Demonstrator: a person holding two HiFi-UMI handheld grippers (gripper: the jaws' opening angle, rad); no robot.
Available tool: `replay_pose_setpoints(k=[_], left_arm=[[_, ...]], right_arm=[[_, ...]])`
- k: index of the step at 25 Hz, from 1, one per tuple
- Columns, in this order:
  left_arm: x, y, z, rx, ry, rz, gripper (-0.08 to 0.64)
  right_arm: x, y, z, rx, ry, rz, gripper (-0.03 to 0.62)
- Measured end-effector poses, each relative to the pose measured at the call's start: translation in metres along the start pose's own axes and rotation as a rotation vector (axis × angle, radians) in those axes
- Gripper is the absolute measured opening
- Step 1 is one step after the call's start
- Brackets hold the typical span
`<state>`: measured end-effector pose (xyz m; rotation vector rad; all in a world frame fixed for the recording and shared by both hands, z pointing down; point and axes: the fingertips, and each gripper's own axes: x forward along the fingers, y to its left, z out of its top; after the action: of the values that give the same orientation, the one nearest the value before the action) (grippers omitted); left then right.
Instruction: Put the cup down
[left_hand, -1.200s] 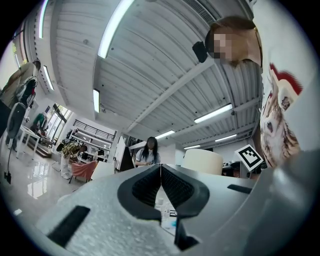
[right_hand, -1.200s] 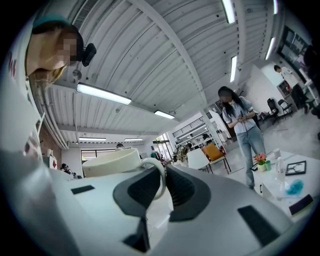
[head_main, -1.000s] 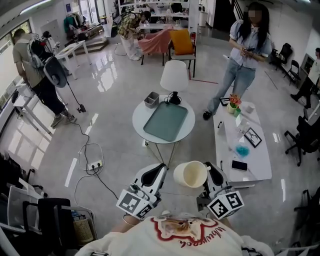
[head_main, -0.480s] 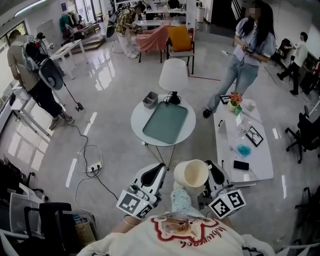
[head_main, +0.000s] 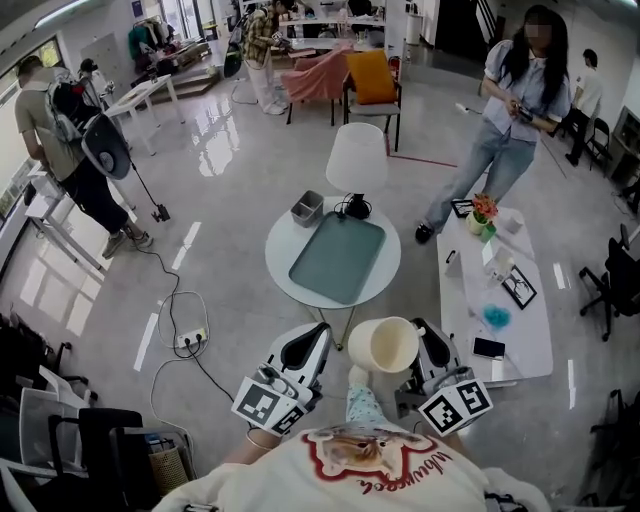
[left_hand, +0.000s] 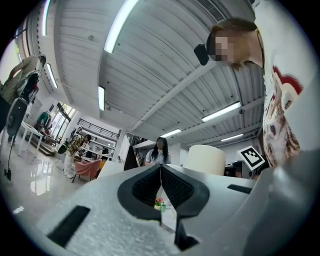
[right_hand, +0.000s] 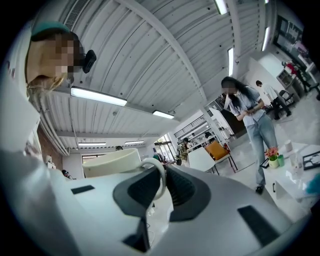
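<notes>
Right tool (right_hand: 159, 186) is clamped on the cup (head_main: 383, 345) by its handle (right_hand: 161, 176). The loop sits between the jaws, with the cup body off to one side of them. The cup is in the air, mouth up, close in front of the person's chest, and sits between the two tools in the head view. It is over the floor, well short of the round bench (head_main: 283, 243).

Left tool (left_hand: 161, 184) has its jaws together with nothing in them, and hangs just beside the cup at about the same height.

The round bench carries a green tray (head_main: 340, 257), a small grey box (head_main: 306, 208) and a white lamp (head_main: 357, 160) at its far edge. A long white bench (head_main: 470, 320) stands to the right with a phone (head_main: 488, 348) and a flower pot (head_main: 483, 212) on it.
</notes>
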<state>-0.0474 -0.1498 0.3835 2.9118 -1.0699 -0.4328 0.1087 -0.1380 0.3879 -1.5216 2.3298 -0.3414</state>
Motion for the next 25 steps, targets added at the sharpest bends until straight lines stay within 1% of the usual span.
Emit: replay_pose_setpoints(k=[7, 19, 25], left_arm=[[0.054, 0.038, 0.002, 0.026, -0.028, 0.01, 0.017], [0.147, 0.11, -0.004, 0.037, -0.045, 0.05, 0.017], [0.189, 0.138, -0.006, 0.049, -0.056, 0.07, 0.015]], right_arm=[[0.053, -0.04, 0.016, -0.015, -0.006, 0.009, 0.052], [0.158, -0.1, 0.034, -0.01, 0.019, 0.075, 0.052], [0.2, -0.13, 0.051, -0.032, 0.02, 0.091, 0.052]])
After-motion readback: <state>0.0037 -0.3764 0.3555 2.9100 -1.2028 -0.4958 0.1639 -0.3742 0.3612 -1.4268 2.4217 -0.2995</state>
